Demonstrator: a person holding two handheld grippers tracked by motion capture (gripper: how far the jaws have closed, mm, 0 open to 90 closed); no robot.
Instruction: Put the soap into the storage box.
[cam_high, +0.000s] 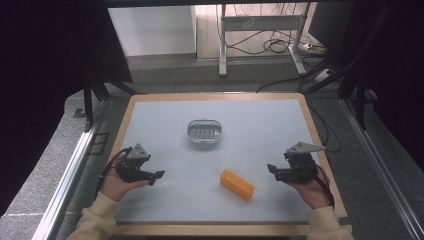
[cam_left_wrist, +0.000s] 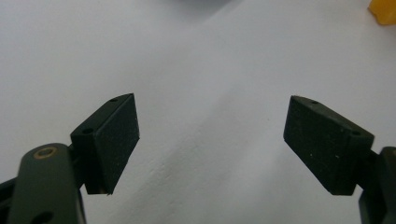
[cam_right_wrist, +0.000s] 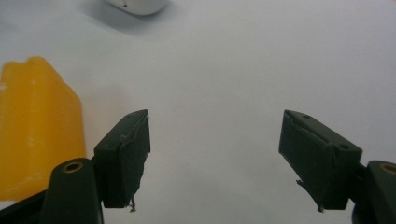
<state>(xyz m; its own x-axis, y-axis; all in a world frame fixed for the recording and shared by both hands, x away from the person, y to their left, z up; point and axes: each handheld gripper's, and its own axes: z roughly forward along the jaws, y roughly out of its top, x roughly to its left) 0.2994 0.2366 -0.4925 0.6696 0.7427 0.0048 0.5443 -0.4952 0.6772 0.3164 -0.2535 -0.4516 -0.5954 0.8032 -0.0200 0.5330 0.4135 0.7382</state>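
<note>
An orange block (cam_high: 237, 184) lies on the pale mat, right of centre and toward the front. A white oval dish (cam_high: 204, 131) with a slotted insert sits at the middle of the mat. My left gripper (cam_high: 157, 175) rests low at the front left, jaws open and pointing right, with bare mat between its pads (cam_left_wrist: 212, 144); a corner of the orange block (cam_left_wrist: 384, 11) shows far off. My right gripper (cam_high: 271, 170) is at the front right, pointing left, a short way from the block. Its jaws stand open (cam_right_wrist: 215, 158) around nothing. The block (cam_right_wrist: 39, 126) lies just outside one pad, and the dish's rim (cam_right_wrist: 137, 5) is beyond.
The mat lies on a wooden-edged table (cam_high: 316, 131). Beyond the far edge are a grey floor, a metal desk frame (cam_high: 222, 45) and loose cables (cam_high: 272, 46). Dark curtains hang at both sides. A metal rail (cam_high: 70, 170) runs along the left.
</note>
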